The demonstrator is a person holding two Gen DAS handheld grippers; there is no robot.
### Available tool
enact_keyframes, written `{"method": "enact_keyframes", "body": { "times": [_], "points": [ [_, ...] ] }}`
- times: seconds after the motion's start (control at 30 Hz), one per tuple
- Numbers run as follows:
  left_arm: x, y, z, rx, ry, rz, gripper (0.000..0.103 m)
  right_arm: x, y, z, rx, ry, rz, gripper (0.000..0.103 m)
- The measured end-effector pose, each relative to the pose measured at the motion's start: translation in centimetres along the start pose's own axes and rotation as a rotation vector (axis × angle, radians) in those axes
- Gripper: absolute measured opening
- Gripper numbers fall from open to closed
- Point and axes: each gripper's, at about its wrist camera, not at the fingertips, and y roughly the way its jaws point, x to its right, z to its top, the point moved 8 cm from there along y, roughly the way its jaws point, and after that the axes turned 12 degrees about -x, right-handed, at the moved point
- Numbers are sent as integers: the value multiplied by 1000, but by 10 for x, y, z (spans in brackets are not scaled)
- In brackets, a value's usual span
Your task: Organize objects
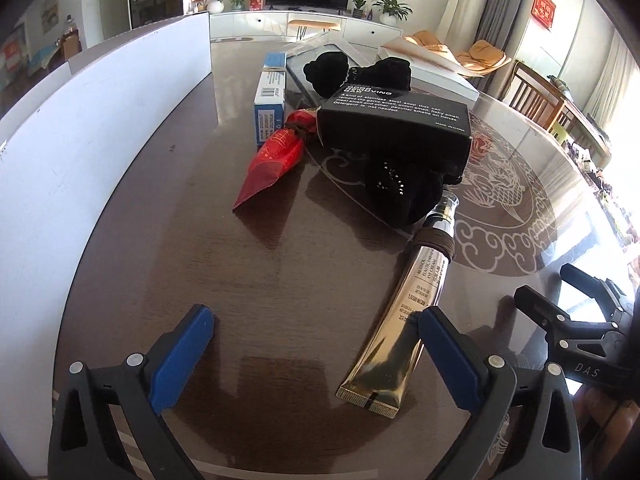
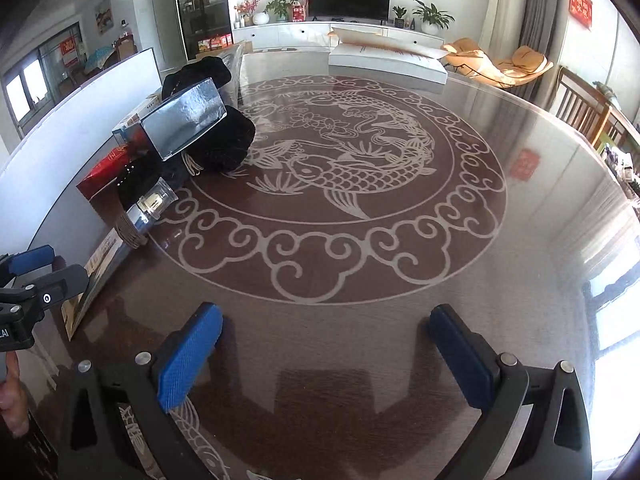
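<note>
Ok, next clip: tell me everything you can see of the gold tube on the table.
The gold tube is a shiny, metallic-looking squeeze tube with small dark print. It lies flat on the table, flat crimped end toward the camera, clear faceted cap pointing away. A dark brown band wraps its neck. The cap end touches the black velvet pouch. The open left gripper has one blue finger beside the tube's lower part; contact is unclear.
</note>
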Motion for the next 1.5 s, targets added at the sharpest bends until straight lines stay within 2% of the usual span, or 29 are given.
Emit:
{"method": "enact_keyframes", "body": {
  "times": [0.3, 0.57, 0.9, 1.17, 1.5],
  "points": [
    [0, -1, -1, 3, -7, -7, 103, 0, 0, 0, 0, 0, 0, 103],
    [-13, -6, 0, 22, -85, -45, 103, 0, 0, 0, 0, 0, 0, 103],
    [-17, -6, 1, 25, -111, -32, 103, -1, 0, 0, 0, 0, 0, 103],
    [-15, -2, 1, 15, -93, 0, 103, 0, 0, 0, 0, 0, 0, 103],
    [-16, -2, 0, 18, -100, -13, 103, 0, 0, 0, 0, 0, 0, 103]
  ]
}}
